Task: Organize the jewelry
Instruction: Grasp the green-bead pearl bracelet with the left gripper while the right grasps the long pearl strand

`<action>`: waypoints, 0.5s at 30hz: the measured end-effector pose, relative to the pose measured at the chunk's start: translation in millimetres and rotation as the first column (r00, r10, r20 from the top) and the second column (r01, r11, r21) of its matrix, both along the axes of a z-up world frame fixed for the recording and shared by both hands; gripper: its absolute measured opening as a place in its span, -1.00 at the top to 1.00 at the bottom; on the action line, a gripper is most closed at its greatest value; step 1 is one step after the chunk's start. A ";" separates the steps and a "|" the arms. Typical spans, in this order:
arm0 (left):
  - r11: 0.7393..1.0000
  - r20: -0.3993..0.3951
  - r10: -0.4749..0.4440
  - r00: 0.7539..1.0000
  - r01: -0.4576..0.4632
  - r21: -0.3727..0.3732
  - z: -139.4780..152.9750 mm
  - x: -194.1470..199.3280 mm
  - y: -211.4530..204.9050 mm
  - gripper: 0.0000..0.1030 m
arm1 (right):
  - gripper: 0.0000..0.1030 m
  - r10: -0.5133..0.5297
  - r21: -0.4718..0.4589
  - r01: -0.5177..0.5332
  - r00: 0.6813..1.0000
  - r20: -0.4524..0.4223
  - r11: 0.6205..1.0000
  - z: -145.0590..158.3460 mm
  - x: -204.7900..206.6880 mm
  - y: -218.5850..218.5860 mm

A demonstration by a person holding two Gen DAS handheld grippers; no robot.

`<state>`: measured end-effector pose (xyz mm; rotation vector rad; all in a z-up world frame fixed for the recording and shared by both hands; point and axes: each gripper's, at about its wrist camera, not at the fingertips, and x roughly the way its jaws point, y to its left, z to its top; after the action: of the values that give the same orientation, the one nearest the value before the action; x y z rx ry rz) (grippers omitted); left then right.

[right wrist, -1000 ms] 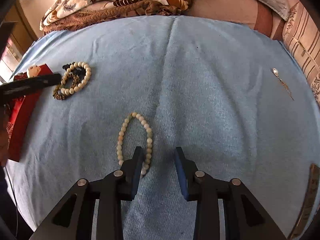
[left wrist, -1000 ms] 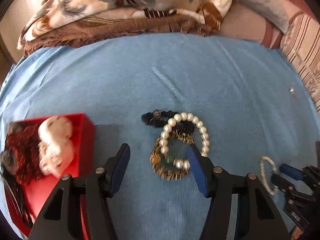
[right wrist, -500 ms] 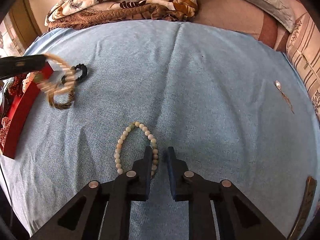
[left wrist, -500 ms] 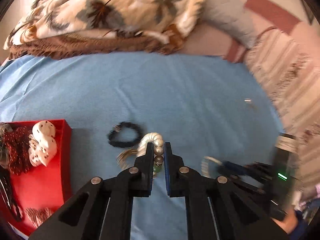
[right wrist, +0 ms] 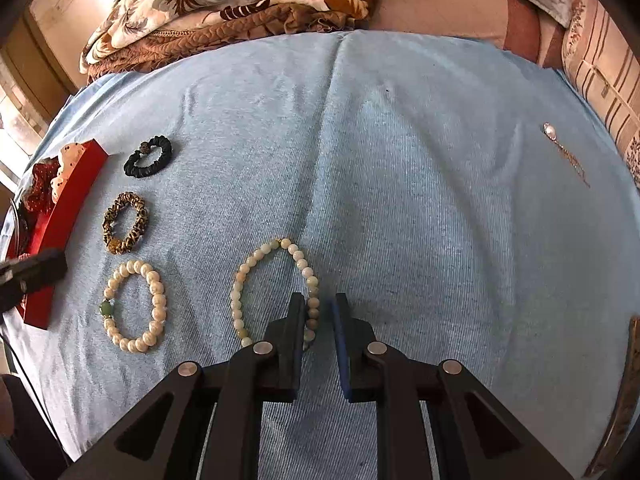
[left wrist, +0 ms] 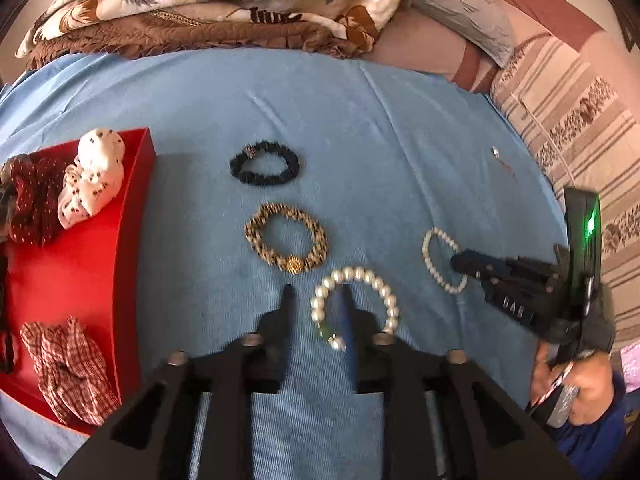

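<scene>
Two claws: my left gripper (left wrist: 314,294) is spread over the pearl bracelet (left wrist: 356,306), and my right gripper (right wrist: 318,300) pinches the small-bead bracelet (right wrist: 276,292). Only the left view shows scrunchies inside the red tray (left wrist: 132,216).

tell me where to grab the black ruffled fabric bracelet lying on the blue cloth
Pinch the black ruffled fabric bracelet across one arc of its band, on the near or right side. Come straight down from above, one finger inside the loop and one outside. It lies flat on the blue cloth, apart from the leopard-print bracelet, so nothing crowds it. Avoid the small beaded knot; the soft band should compress better.
</scene>
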<state>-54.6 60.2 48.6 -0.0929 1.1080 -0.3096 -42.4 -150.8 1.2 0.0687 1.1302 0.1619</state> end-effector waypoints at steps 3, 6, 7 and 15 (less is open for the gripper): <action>0.999 0.012 -0.009 1.000 0.009 0.038 -9.5 -3.9 -8.3 0.16 | 0.60 0.001 0.008 -0.001 1.000 0.003 1.000 -0.6 -1.4 0.7; 0.995 0.014 -0.038 0.999 0.036 0.095 -23.3 -0.5 -23.2 0.16 | 0.54 0.001 0.019 -0.001 1.000 0.007 1.000 -1.7 -1.8 1.1; 0.994 0.003 -0.046 0.999 0.046 0.102 -29.6 1.2 -27.6 0.16 | 0.54 0.001 0.018 -0.001 1.000 0.009 1.000 -2.0 -1.7 1.4; 0.985 0.032 -0.072 0.997 0.066 0.160 -40.0 -4.0 -47.1 0.83 | 0.86 -0.024 0.065 0.023 0.999 0.022 0.998 -1.5 0.2 -2.7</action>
<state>-58.6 13.1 8.6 0.0923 1.0964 -0.2825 -42.2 -153.4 -0.3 0.1378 1.1006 0.1780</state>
